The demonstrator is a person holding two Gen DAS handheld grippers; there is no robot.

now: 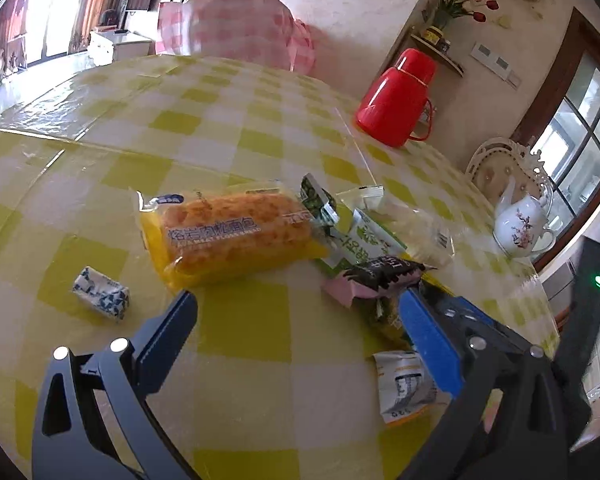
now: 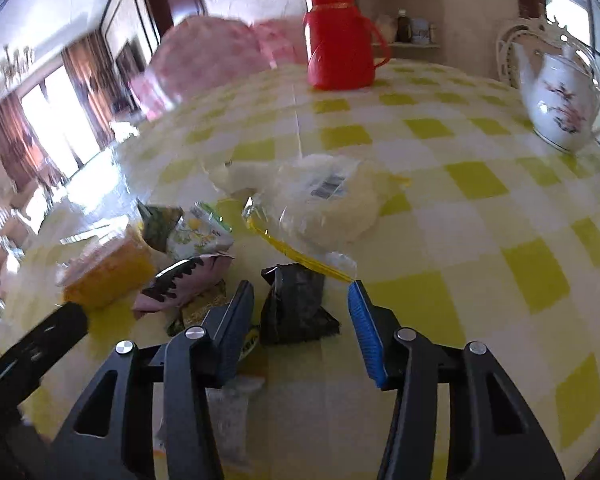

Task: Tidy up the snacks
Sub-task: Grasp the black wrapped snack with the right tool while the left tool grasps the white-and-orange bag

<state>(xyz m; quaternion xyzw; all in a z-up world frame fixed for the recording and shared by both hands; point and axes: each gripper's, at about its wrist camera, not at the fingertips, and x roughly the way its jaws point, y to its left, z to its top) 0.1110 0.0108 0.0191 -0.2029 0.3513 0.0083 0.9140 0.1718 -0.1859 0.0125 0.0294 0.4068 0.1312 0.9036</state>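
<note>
A heap of snack packets lies on the yellow-checked tablecloth (image 1: 260, 148). A long orange bread pack (image 1: 232, 236) sits just beyond my left gripper (image 1: 296, 300), which is open with bare cloth between its fingers. A small blue-and-white packet (image 1: 102, 292) lies to its left. Its right finger rests by a dark packet on a pink one (image 1: 384, 274), with a white packet (image 1: 404, 388) underneath. My right gripper (image 2: 300, 288) stands open around a black packet (image 2: 296, 308); the pads do not press on it. A clear bag of pale snacks (image 2: 332, 200) lies beyond.
A red thermos jug (image 2: 338, 40) stands at the back of the table and a white flowered teapot (image 2: 560, 108) at the back right. A green-and-white packet (image 2: 200, 232) and pink packet (image 2: 196, 280) lie left of the right gripper. A pink checked chair cover (image 1: 236, 20) rises behind the table.
</note>
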